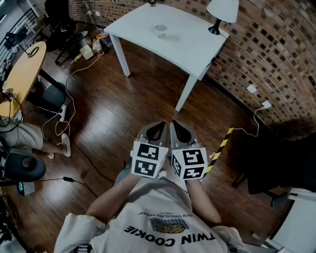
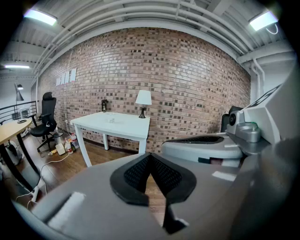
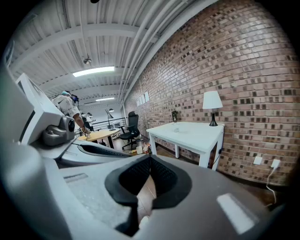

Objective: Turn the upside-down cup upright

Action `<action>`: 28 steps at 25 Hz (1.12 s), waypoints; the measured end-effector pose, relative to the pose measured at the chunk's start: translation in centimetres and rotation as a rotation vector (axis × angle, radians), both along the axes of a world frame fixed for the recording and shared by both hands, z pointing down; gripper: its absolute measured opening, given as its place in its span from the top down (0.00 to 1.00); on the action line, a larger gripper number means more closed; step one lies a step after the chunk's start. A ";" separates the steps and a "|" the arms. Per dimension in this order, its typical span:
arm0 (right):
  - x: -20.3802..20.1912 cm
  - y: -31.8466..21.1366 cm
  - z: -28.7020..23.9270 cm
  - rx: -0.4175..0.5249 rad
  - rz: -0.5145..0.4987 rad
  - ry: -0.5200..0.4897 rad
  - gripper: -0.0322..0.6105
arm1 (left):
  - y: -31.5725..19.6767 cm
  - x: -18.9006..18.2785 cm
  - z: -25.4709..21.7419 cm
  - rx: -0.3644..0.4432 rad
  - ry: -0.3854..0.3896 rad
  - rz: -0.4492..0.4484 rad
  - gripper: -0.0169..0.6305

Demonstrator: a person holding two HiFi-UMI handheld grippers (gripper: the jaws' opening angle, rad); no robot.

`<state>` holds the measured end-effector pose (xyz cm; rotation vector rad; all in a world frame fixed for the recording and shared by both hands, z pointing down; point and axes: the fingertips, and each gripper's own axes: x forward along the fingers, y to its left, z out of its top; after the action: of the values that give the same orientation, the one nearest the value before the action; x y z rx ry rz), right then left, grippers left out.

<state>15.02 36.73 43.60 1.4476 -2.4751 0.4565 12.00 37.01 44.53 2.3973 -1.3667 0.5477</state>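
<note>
Left gripper (image 1: 157,124), right gripper (image 1: 177,124) side by side, both jaws closed, empty; cup (image 1: 161,30) near middle of white table (image 1: 192,54), well apart

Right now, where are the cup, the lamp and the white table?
cup (image 1: 160,31), head view, on its clear body, standing on the tabletop.
lamp (image 1: 223,10), head view, middle of its white shade.
white table (image 1: 190,47), head view, bare part of its top.
</note>
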 end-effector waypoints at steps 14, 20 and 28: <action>-5.0 -15.2 0.8 -0.039 0.031 0.048 0.95 | -15.6 -4.9 0.6 -0.031 0.049 0.051 0.97; -8.4 -21.1 0.8 -0.044 0.043 0.087 0.95 | -21.9 -8.5 0.0 -0.028 0.077 0.069 0.97; -10.2 -26.8 1.1 -0.045 0.054 0.136 0.94 | -27.8 -11.5 0.2 -0.030 0.093 0.083 0.97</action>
<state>4.83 9.92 44.74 1.4794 -2.3108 0.4077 0.54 9.25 44.71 2.4319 -1.2171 0.4687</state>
